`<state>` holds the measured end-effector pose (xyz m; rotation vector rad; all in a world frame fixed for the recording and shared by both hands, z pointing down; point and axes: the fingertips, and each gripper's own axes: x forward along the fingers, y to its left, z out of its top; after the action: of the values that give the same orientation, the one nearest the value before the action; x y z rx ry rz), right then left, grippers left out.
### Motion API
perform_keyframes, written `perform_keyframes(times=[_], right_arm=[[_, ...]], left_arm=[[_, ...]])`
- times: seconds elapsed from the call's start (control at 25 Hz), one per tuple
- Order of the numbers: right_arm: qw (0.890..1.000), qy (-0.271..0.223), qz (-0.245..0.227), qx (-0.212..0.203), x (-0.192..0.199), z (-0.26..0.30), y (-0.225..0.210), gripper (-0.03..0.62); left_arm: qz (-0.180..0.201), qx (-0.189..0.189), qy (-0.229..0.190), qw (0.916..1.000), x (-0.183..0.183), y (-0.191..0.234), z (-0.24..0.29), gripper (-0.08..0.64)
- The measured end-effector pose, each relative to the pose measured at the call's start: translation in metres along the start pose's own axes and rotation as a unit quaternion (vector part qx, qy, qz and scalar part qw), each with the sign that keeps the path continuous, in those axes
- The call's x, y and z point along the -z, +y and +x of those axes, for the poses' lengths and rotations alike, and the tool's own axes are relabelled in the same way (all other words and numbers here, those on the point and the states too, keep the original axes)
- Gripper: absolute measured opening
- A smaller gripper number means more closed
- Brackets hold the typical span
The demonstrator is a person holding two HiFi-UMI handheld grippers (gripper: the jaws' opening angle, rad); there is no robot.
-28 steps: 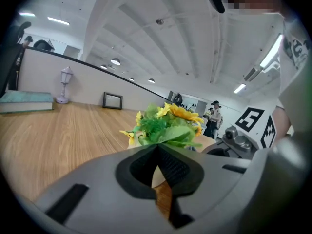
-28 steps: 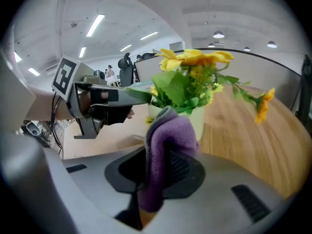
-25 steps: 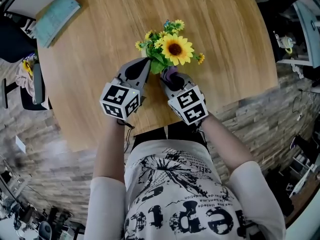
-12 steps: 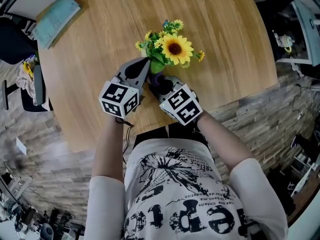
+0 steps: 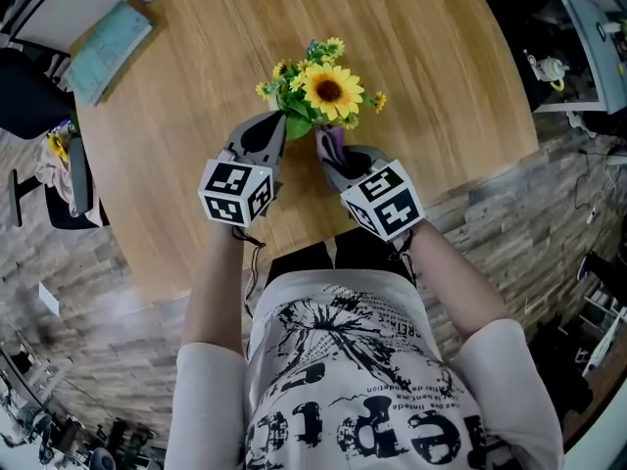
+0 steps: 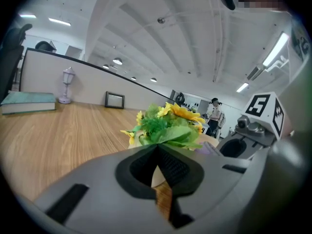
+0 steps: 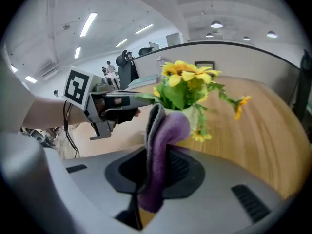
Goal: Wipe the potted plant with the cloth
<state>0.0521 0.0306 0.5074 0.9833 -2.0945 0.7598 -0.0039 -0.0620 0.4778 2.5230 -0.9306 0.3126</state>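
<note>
Two grippers are meeting at the potted plant in the head view. The plant is standing on the round wooden bench, near the edge closest to the person. The left gripper is reaching its tips to a green leaf on the plant's left side, and the right gripper is holding a purple cloth up just below the sunflower. A teal book is lying well apart at the bench's far left. In the left gripper view, the fingers are pressing fully together, with leaves sitting right above their tips; whether a leaf is pinched I cannot tell. In the right gripper view, the fingers are clamping on the cloth, whose folded top is standing upright right in front of the pale pot under the yellow flowers.
</note>
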Motion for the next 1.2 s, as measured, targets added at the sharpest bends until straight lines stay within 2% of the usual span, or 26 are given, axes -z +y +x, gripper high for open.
perform_keyframes(times=[0.32,0.48,0.64,0.8,0.96,1.2], right_arm=[[0.997,0.014,0.027,0.071,0.013,-0.034,-0.074,0.076],[0.994,0.005,0.030,0.101,-0.002,-0.050,-0.123,0.077],[0.993,0.003,0.010,0.118,-0.021,-0.052,-0.164,0.077],[0.993,0.011,-0.033,0.109,-0.047,-0.044,-0.195,0.077],[0.995,0.004,-0.077,0.063,-0.085,-0.027,-0.206,0.077],[0.983,-0.013,-0.184,0.013,-0.162,0.002,-0.207,0.077]], left_arm=[[0.008,-0.028,0.006,0.9996,0.001,0.001,0.000,0.003],[0.002,-0.048,0.019,0.9987,0.000,0.001,0.001,0.003],[-0.013,-0.065,0.037,0.9971,0.002,0.002,0.000,0.003],[-0.029,-0.074,0.047,0.9957,0.001,0.002,0.003,0.003],[-0.022,-0.110,0.059,0.9919,0.003,0.001,0.004,0.003],[-0.059,-0.158,0.057,0.9840,0.001,0.002,0.002,0.003]])
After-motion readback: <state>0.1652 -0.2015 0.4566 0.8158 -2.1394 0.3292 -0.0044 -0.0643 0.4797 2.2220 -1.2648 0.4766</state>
